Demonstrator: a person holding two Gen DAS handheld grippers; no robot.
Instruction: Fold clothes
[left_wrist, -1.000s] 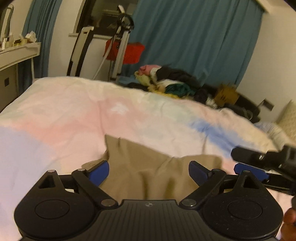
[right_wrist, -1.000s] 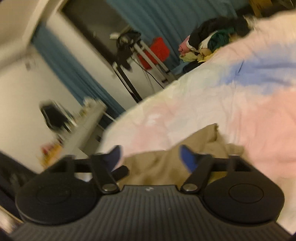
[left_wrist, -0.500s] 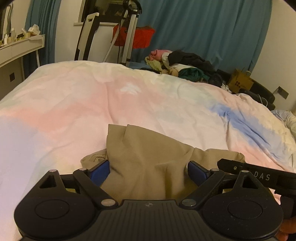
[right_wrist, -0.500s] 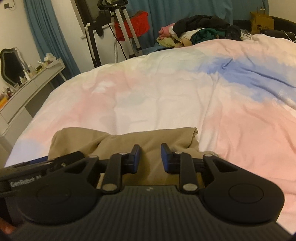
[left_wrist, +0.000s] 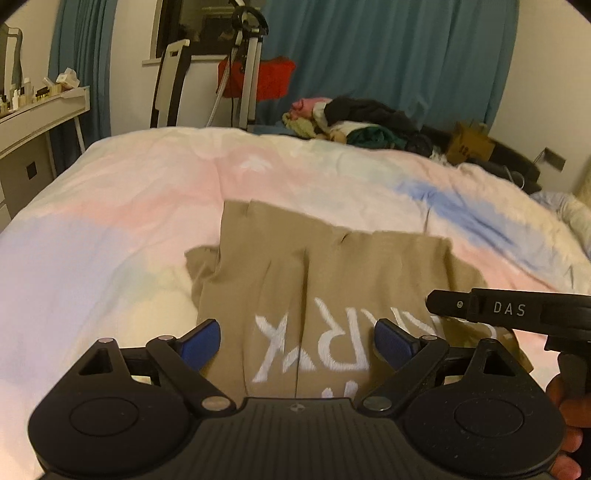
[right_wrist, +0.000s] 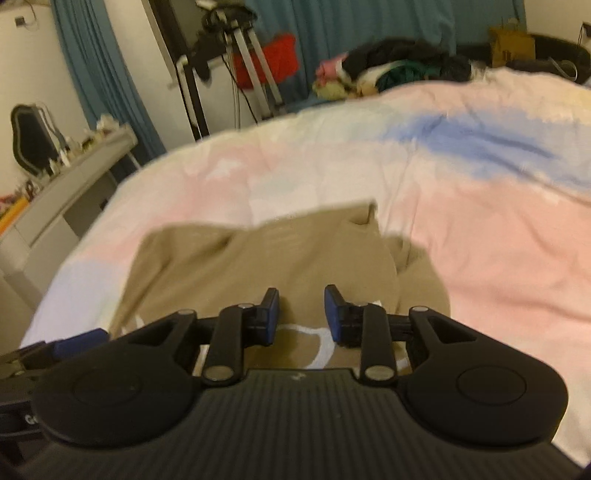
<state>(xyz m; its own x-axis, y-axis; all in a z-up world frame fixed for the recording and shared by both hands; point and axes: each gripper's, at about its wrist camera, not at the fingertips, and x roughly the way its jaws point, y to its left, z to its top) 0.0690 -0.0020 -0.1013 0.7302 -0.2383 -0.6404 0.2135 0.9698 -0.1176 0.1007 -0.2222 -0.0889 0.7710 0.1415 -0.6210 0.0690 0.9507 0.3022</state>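
Showing now: white lettering on the khaki garment (left_wrist: 332, 280), which no earlier left wrist view shows; the cloth also takes up more of that view than a second ago.
Right gripper (right_wrist: 301, 314): its blue pads stood far apart a second ago and have since drawn close; a narrow gap remains between them, the khaki cloth and a white letter seen below it, and the blur hides whether the pads pinch any fabric.
Left gripper (left_wrist: 295, 345): jaws spread wide as before, pads apart over the printed cloth, nothing clamped.
Where: garment lies on the pastel pink, blue and white duvet (left_wrist: 155, 192) at the near edge of the bed, under both tools.
Lie of the garment: long axis runs away from the grippers toward the heap of clothes (left_wrist: 354, 125) across the bed; lettering reads upside down from the left wrist camera; a crease runs lengthwise through the middle.
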